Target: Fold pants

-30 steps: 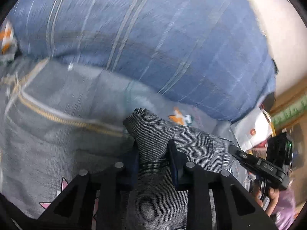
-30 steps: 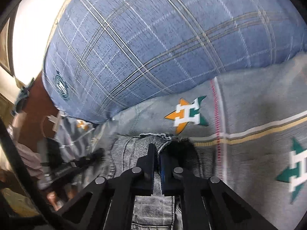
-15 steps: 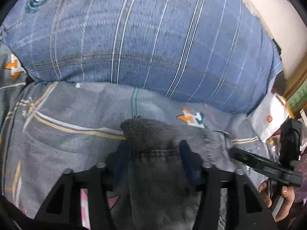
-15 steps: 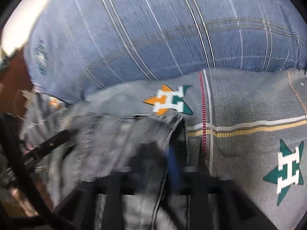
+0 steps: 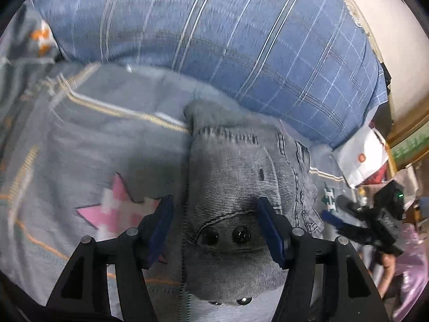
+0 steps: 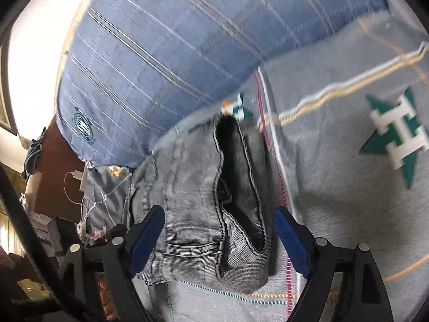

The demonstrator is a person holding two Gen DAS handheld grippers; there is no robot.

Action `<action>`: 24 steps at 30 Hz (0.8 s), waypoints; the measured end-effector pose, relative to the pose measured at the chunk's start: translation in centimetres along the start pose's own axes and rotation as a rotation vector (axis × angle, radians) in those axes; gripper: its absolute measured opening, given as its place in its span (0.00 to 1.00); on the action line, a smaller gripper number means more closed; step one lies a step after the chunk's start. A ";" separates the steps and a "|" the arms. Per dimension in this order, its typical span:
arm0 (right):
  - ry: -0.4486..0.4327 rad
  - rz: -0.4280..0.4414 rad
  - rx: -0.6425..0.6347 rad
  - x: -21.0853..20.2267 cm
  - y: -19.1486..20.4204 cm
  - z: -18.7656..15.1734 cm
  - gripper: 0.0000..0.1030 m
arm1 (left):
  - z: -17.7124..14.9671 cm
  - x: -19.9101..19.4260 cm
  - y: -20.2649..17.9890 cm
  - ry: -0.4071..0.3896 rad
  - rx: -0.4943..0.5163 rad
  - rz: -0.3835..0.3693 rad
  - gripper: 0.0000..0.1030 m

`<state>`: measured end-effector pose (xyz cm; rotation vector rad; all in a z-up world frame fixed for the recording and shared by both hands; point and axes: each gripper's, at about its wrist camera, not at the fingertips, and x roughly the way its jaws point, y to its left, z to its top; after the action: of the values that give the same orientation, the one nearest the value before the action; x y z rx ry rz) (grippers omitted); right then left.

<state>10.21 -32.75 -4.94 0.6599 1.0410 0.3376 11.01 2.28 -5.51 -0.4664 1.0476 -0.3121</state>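
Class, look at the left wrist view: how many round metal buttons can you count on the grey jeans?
4 visible on the jeans: two side by side, left and right, between the open left gripper's fingers, and two at the lower edge. Others may be hidden.

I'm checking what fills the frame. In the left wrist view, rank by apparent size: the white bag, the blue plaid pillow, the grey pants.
1. blue plaid pillow
2. grey pants, though nearness to the camera inflates them
3. white bag

Your grey denim pants (image 5: 236, 187) lie folded in a compact bundle on the bed. Two dark snap buttons (image 5: 228, 234) face you at 6 o'clock; the open waistband points toward 12.
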 end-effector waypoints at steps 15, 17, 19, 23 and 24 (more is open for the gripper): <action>0.092 -0.129 -0.071 4.6 0.5 -0.5 0.33 | 0.0 2.7 1.3 0.011 -0.096 -0.074 0.40; 0.093 -0.134 -0.098 4.7 0.9 -0.6 0.24 | -0.2 2.5 0.9 0.002 -0.077 -0.058 0.26; 0.066 -0.151 -0.137 4.0 1.8 -1.0 0.19 | -0.5 1.5 0.3 -0.027 -0.043 -0.054 0.21; 0.008 -0.123 -0.203 1.7 4.1 -1.9 0.17 | -0.8 -1.2 -0.4 -0.084 -0.010 -0.053 0.19; -0.003 -0.113 -0.216 1.2 4.6 -2.1 0.17 | -0.9 -2.0 -0.4 -0.095 -0.006 -0.057 0.18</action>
<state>9.14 -27.84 -3.49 0.4061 1.0178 0.3444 9.27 2.62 -4.15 -0.5128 0.9438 -0.3347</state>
